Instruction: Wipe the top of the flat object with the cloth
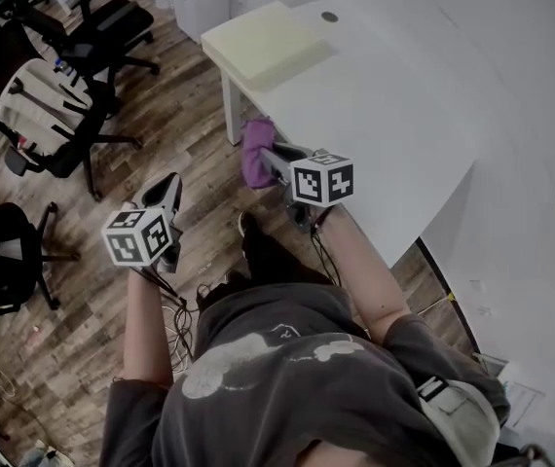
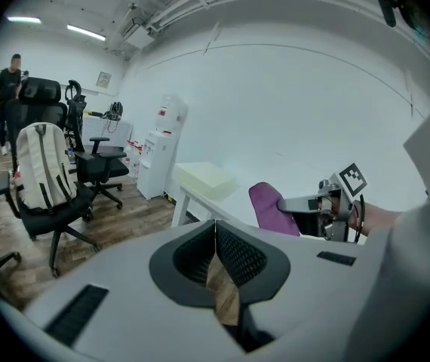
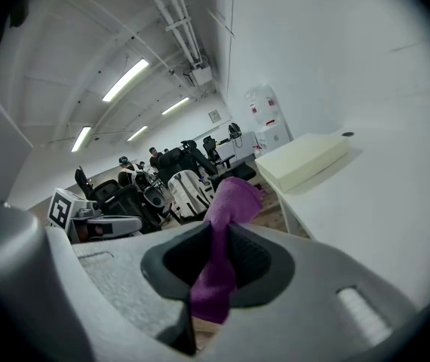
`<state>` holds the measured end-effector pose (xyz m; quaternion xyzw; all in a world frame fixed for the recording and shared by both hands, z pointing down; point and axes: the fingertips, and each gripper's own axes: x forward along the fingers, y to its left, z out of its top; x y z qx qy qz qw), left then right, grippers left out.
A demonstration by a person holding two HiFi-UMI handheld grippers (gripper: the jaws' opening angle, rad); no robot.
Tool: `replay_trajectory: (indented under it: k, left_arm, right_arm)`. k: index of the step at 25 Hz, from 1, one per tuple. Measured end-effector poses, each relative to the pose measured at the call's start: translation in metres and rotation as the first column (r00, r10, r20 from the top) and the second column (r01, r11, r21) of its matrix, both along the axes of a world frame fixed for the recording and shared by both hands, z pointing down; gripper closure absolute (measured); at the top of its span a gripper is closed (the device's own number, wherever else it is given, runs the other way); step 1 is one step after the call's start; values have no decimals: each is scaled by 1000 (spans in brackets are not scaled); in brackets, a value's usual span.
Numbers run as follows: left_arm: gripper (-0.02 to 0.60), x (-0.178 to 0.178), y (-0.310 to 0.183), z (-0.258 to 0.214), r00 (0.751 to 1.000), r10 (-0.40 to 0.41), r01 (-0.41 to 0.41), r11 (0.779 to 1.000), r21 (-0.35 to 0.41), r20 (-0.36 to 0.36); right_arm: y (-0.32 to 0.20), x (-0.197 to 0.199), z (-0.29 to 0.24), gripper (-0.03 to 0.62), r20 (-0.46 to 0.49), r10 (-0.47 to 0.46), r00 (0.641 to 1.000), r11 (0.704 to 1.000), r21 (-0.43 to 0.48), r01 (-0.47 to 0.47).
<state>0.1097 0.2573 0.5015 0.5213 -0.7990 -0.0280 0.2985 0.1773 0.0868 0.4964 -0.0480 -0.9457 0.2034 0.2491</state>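
In the head view, we hold the right gripper (image 1: 270, 154) just off the near edge of the white table (image 1: 394, 115), with a soft purple cloth (image 1: 255, 152) bunched at its tip. The pale yellow flat slab (image 1: 263, 42) lies on the table's far corner, well apart from the cloth. The left gripper (image 1: 166, 195) hangs lower, over the wooden floor (image 1: 190, 115), clear of the table. In the left gripper view, its jaws are pressed together at the tips with nothing between them, and only floor shows through the gap behind. The cloth (image 2: 268, 208) hangs beside the table there, and the slab (image 2: 204, 178) sits beyond it. In the right gripper view, the jaws pinch the cloth (image 3: 222, 255) at mid-length, so a loose fold stands above them and a tail hangs below. The slab (image 3: 302, 161) lies ahead on the right. We judge the cloth light and limp, so it will fold under pressure. The free fold should meet the slab's top, and the grip point looks sound. The slab looks light and may slide when rubbed.
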Motion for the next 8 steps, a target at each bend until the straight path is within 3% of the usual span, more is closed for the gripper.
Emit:
replay_trajectory:
  k: [8]
  left_arm:
    - [581, 21, -30, -13, 1000, -5, 5, 1000, 0, -2]
  right_arm:
    - [-23, 13, -22, 531, 2, -49, 999, 999, 15, 49]
